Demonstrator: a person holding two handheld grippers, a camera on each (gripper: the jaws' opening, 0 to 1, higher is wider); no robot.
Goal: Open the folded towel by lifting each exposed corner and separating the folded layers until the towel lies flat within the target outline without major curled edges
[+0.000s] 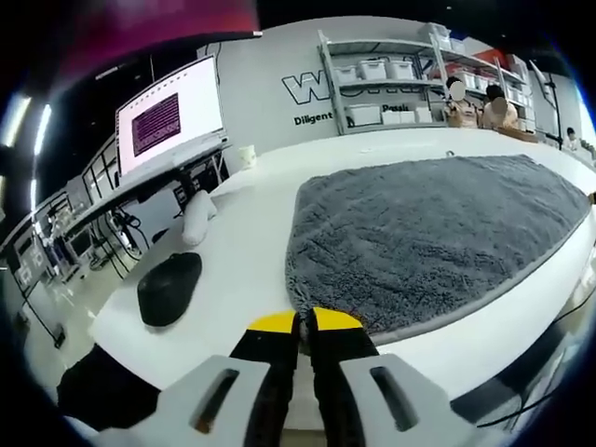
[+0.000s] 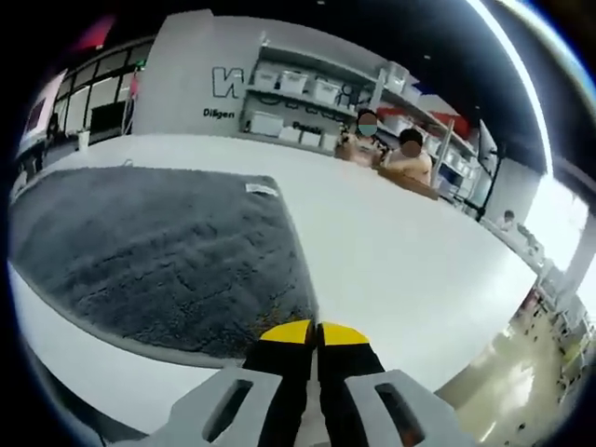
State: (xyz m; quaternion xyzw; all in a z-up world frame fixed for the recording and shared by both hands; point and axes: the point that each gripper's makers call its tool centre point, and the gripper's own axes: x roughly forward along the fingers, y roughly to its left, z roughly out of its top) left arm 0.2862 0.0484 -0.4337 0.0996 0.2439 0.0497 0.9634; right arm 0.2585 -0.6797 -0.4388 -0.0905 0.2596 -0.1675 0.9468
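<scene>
A grey shaggy towel (image 1: 438, 237) lies spread on the white table (image 1: 251, 261). In the left gripper view my left gripper (image 1: 304, 322) is shut, its yellow-tipped jaws pinching the towel's near left corner. In the right gripper view the same towel (image 2: 149, 251) stretches to the left, a small white label (image 2: 262, 189) at its far edge. My right gripper (image 2: 315, 332) is shut on the towel's near right corner, jaws pressed together at the pile's edge.
A black mouse-like object (image 1: 168, 289) and a white bundle (image 1: 197, 216) lie left of the towel. A monitor (image 1: 169, 116) stands at the back left. Two people (image 2: 386, 149) sit at the table's far side before shelves (image 1: 391, 74) of white boxes.
</scene>
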